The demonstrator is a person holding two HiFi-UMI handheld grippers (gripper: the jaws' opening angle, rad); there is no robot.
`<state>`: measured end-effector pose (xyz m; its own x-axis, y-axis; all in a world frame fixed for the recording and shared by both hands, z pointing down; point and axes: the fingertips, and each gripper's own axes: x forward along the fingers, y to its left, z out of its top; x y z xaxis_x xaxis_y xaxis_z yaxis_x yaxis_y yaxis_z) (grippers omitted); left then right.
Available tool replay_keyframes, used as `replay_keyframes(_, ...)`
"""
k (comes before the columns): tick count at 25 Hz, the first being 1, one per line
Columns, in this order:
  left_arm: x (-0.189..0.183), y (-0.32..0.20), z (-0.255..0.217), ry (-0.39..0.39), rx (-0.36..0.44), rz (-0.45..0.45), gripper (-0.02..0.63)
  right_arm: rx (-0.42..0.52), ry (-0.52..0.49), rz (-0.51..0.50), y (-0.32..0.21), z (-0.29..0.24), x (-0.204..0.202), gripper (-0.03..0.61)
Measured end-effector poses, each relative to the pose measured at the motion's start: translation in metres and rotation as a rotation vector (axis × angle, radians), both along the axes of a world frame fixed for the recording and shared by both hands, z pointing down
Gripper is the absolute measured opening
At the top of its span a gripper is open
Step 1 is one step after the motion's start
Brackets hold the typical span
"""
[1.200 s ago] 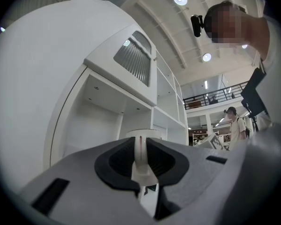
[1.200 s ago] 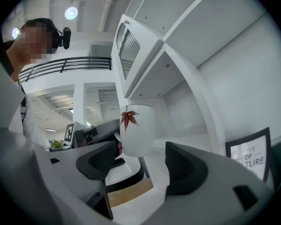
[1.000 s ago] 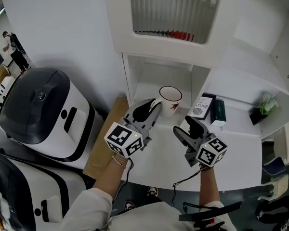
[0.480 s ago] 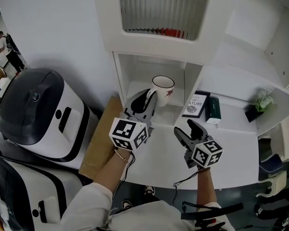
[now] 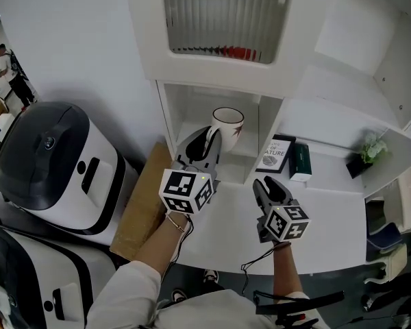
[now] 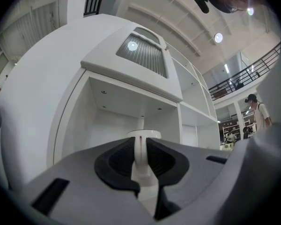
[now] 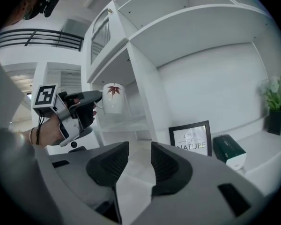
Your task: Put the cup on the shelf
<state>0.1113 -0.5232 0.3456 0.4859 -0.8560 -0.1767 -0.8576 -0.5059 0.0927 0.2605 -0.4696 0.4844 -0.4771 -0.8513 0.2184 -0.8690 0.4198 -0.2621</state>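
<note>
The white cup point(image 5: 227, 124) with a red leaf print hangs at the mouth of the lower-left shelf compartment point(image 5: 190, 118), just above its floor. My left gripper point(image 5: 210, 140) is shut on the cup's handle point(image 6: 140, 159), which stands upright between the pads. The cup's rim point(image 6: 144, 134) shows just beyond the jaws. In the right gripper view the cup point(image 7: 113, 98) is held up in front of that compartment. My right gripper point(image 5: 266, 187) hovers over the white counter point(image 5: 332, 214), its jaws closing with nothing between them point(image 7: 139, 161).
A framed print point(image 5: 274, 154), a green box point(image 5: 301, 162) and a small potted plant point(image 5: 370, 149) stand on the counter to the right. A large white and black machine point(image 5: 51, 163) and a cardboard sheet point(image 5: 140, 208) are at the left.
My left gripper has carried the cup up and forward toward the shelf compartment. The right gripper's jaws have narrowed and it has shifted slightly left.
</note>
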Motion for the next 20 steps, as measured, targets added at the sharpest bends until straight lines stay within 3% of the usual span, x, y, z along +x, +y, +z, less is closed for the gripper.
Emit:
replay_keyframes(6, 0.002, -0.019, -0.008, -0.015, -0.013, -0.020, 0.066, -0.035, -0.020, 0.101, -0.006, 0.008, 0.018, 0.066)
replay_keyframes(13, 0.009, -0.045, 0.001, -0.039, -0.052, -0.024, 0.066, -0.062, 0.018, 0.120, -0.013, 0.020, 0.022, 0.051)
replay_keyframes(20, 0.019, -0.074, 0.010, -0.124, -0.102, 0.006, 0.066, -0.085, 0.010, 0.097, -0.020, 0.030, 0.023, 0.049)
